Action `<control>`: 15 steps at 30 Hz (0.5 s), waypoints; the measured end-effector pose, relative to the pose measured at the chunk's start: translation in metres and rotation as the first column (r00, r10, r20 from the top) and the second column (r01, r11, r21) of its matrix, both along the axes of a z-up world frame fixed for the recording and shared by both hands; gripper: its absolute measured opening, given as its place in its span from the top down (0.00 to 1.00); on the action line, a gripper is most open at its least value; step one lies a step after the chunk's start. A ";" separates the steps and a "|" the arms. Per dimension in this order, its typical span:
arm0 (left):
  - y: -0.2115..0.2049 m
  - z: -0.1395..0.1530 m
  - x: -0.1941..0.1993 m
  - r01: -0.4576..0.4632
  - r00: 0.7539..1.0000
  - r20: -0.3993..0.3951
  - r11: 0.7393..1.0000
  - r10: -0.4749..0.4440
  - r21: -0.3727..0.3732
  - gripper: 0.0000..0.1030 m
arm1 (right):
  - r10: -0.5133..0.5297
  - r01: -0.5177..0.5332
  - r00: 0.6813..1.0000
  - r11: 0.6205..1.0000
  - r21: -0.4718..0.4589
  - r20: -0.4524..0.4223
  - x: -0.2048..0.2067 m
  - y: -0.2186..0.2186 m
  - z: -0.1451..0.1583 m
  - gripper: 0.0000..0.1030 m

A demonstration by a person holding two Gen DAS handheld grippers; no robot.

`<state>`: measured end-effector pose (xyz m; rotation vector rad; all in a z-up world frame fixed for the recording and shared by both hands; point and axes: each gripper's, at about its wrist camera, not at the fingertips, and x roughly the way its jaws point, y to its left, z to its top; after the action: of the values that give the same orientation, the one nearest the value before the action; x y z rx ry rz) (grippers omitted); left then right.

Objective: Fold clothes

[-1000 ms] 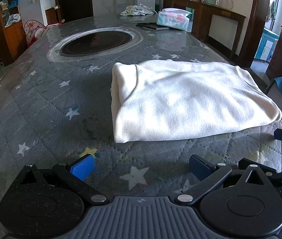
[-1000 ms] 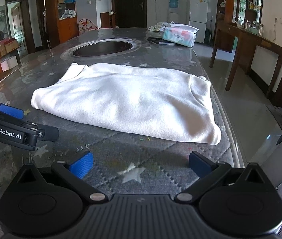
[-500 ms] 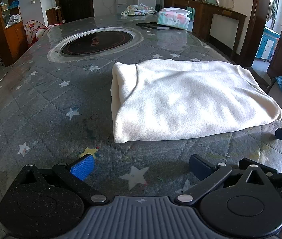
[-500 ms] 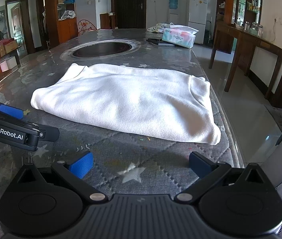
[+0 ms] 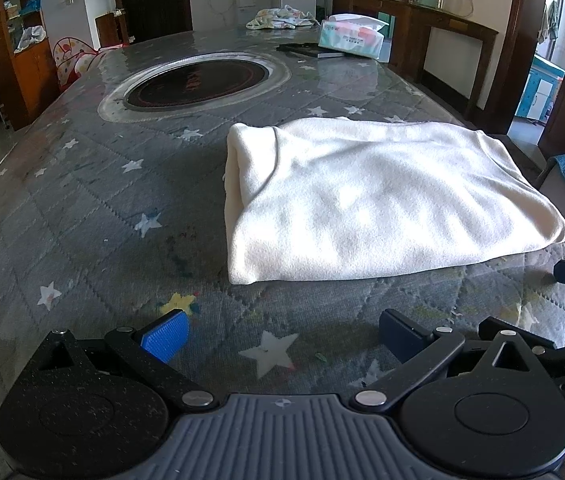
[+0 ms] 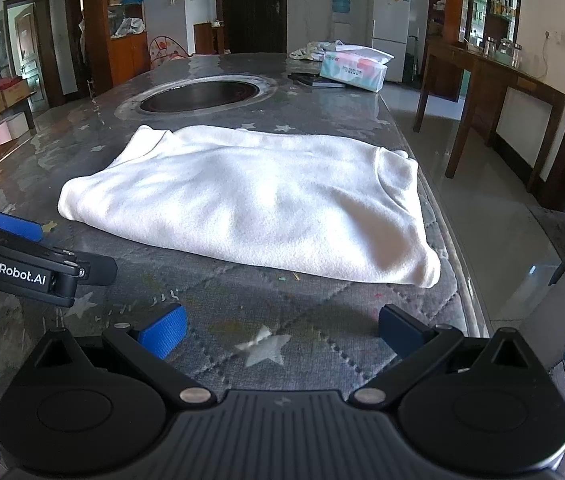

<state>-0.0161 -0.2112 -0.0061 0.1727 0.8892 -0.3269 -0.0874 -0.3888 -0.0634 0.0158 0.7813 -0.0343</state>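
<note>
While we compare this moment with the views of a second ago, we record almost no change: the white garment keeps the same outline and the same place on the tabletop, and both grippers hold the same stand-off on its near side. We judge from this that the work is at a pause between folds, or at its close, not in mid-move.

Item, white garment: one soft fleece piece, already folded into a broad rectangle of several layers, lying flat on the quilted star-print cover near the right edge of the tabletop. Its rounded fold faces left in the left wrist view; one corner reaches the table's right edge in the right wrist view.

Item, left gripper: jaws spread wide, nothing between them, blue pads clear of the cloth, poised above bare cover short of the garment's near hem.

Item, right gripper: jaws likewise spread wide and empty, touching no cloth, near the garment's near right corner.

Item, background: round inset hob, tissue pack and a crumpled cloth at the far end, well apart from the garment.

We judge that a further fold, if wanted, requires a fresh grasp at the hem.
</note>
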 end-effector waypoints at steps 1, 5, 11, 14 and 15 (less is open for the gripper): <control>0.000 0.000 0.000 0.001 1.000 0.000 1.000 -0.001 0.000 0.00 | -0.004 0.004 1.000 1.000 0.000 -0.005 0.000 0.000 0.000 0.00; 0.001 0.000 -0.001 0.000 1.000 -0.001 1.000 0.000 -0.001 0.00 | -0.020 0.020 1.000 1.000 0.000 -0.012 0.001 0.002 0.001 0.00; 0.000 0.000 -0.002 -0.002 1.000 -0.005 1.000 0.002 0.002 0.00 | -0.034 0.034 0.999 0.999 0.000 -0.021 0.001 0.002 0.001 0.00; 0.000 0.001 -0.003 -0.004 1.000 -0.009 1.000 0.004 0.003 0.00 | -0.038 0.038 0.999 0.999 0.001 -0.025 0.001 0.002 0.001 0.00; 0.000 0.001 -0.003 -0.004 1.000 -0.010 1.000 0.004 0.004 0.00 | -0.039 0.039 0.999 0.999 0.001 -0.027 0.002 0.002 0.002 0.00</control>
<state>-0.0194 -0.2111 -0.0055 0.1727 0.8999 -0.3221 -0.0859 -0.3868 -0.0618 0.0322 0.8075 -0.0713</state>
